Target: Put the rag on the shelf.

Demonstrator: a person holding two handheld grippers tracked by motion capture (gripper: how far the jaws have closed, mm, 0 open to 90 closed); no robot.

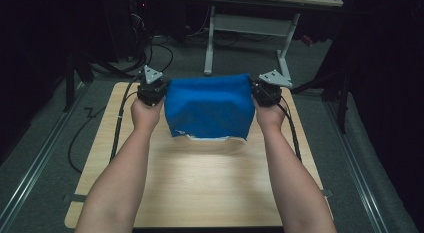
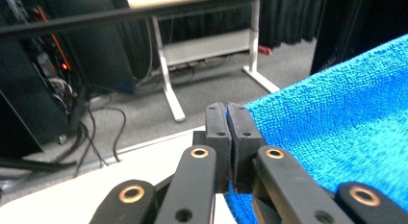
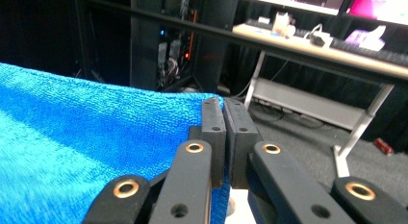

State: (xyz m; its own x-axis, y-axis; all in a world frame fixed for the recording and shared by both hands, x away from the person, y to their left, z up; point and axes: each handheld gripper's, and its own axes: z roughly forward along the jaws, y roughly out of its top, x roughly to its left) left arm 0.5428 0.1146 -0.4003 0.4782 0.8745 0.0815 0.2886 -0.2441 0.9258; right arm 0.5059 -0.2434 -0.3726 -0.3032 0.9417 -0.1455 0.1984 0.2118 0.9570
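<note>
A blue towel (image 1: pixel 209 107) hangs stretched between my two grippers above the far half of the wooden table (image 1: pixel 200 183). Its lower edge, with a white hem, droops to the tabletop. My left gripper (image 1: pixel 159 89) is shut on the towel's upper left corner. In the left gripper view the jaws (image 2: pixel 226 108) pinch the cloth's edge, and the blue towel (image 2: pixel 337 128) spreads to the right. My right gripper (image 1: pixel 258 88) is shut on the upper right corner. The right gripper view has its jaws (image 3: pixel 223 103) closed over the edge, with the blue towel (image 3: pixel 86 137) running off to the left.
Grey carpet surrounds the table, with black cables (image 1: pixel 90 128) lying at its left. A white-legged desk (image 1: pixel 250 38) stands beyond the far edge. Metal floor rails (image 1: pixel 35 168) run along both sides. Dark equipment racks (image 2: pixel 43 80) stand at the back left.
</note>
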